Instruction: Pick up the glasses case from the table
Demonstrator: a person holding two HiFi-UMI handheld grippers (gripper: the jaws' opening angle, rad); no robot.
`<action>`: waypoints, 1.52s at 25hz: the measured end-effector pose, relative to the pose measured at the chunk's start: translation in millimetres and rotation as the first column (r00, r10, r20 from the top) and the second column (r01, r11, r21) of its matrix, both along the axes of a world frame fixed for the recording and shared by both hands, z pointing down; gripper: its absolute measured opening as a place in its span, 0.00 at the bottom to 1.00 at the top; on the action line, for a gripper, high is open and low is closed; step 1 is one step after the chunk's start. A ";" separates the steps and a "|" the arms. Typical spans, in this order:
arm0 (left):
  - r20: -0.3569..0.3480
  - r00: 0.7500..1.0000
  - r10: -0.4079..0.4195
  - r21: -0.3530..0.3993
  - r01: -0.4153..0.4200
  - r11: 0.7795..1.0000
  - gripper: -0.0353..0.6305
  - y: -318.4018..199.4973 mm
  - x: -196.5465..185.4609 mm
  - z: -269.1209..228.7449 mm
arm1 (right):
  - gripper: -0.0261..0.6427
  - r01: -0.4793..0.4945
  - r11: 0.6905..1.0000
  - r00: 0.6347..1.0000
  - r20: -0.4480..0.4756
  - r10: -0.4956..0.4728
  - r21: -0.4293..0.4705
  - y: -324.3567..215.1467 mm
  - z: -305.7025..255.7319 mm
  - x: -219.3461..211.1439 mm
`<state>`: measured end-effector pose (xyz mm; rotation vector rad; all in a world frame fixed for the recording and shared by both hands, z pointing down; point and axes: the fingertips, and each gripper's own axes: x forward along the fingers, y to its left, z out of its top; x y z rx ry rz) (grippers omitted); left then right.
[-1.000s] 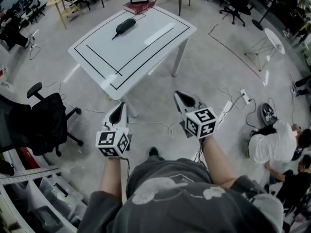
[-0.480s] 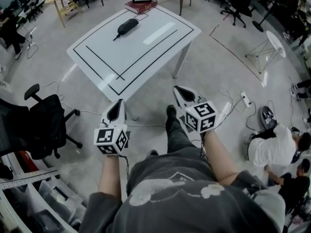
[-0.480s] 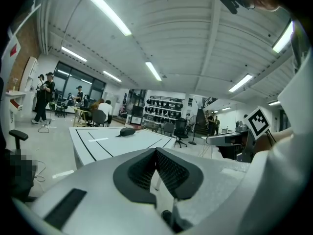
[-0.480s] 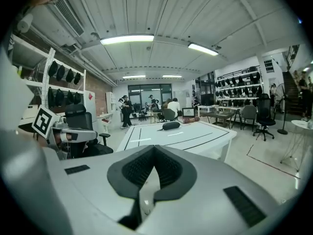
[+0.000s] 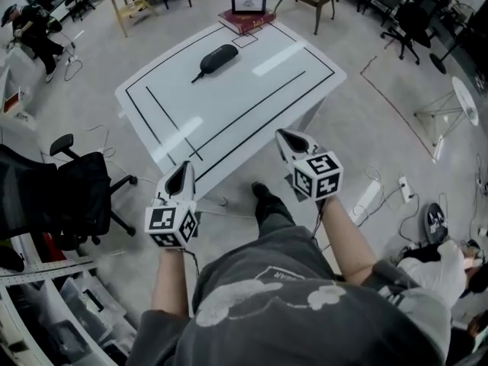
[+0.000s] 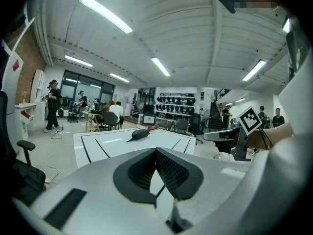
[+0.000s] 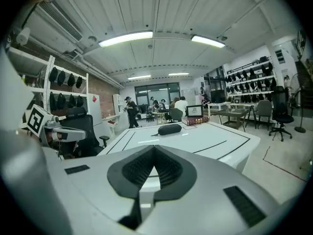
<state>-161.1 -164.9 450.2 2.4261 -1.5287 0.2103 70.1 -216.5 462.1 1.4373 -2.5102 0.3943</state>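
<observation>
A black oval glasses case lies on the far part of the white table, with a thin strap trailing from its near end. It also shows in the left gripper view as the case and in the right gripper view as the case. My left gripper is shut and empty, just short of the table's near edge. My right gripper is shut and empty too, its tip over the near edge. Both point toward the case, far from it.
Black lines mark rectangles on the tabletop. A red book with a small picture frame sits at the far corner. A black office chair stands at the left, shelving at lower left. Cables and a power strip lie on the floor at the right.
I have walked toward the table: it now lies closer and larger in the head view. Both grippers have come forward up to its near edge, still shut.
</observation>
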 end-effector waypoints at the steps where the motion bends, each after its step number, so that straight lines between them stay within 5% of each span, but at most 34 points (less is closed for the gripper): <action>1: 0.005 1.000 -0.019 -0.010 0.019 1.000 0.06 -14.1 1.3 2.6 | 0.04 0.015 1.000 1.000 0.005 -0.015 -0.007 -19.2 2.4 1.0; 9: 0.030 0.990 -0.135 -0.061 0.137 0.989 0.06 -119.1 22.7 6.4 | 0.04 0.133 0.990 0.991 0.016 -0.133 -0.047 -154.0 7.8 9.3; 21: 0.145 0.984 -0.106 -0.078 0.119 0.990 0.06 -240.9 68.9 9.6 | 0.04 0.234 0.968 0.972 0.028 -0.232 -0.087 -271.5 22.9 18.3; 30: 0.194 0.979 0.069 -0.187 -0.032 0.982 0.54 -309.7 92.6 38.2 | 0.04 0.268 0.957 0.963 0.036 -0.265 -0.114 -325.2 36.5 10.6; 38: 0.256 0.958 0.132 -0.285 -0.055 0.957 0.66 -369.7 89.2 72.6 | 0.04 0.257 0.953 0.966 0.033 -0.256 -0.158 -357.0 59.6 9.7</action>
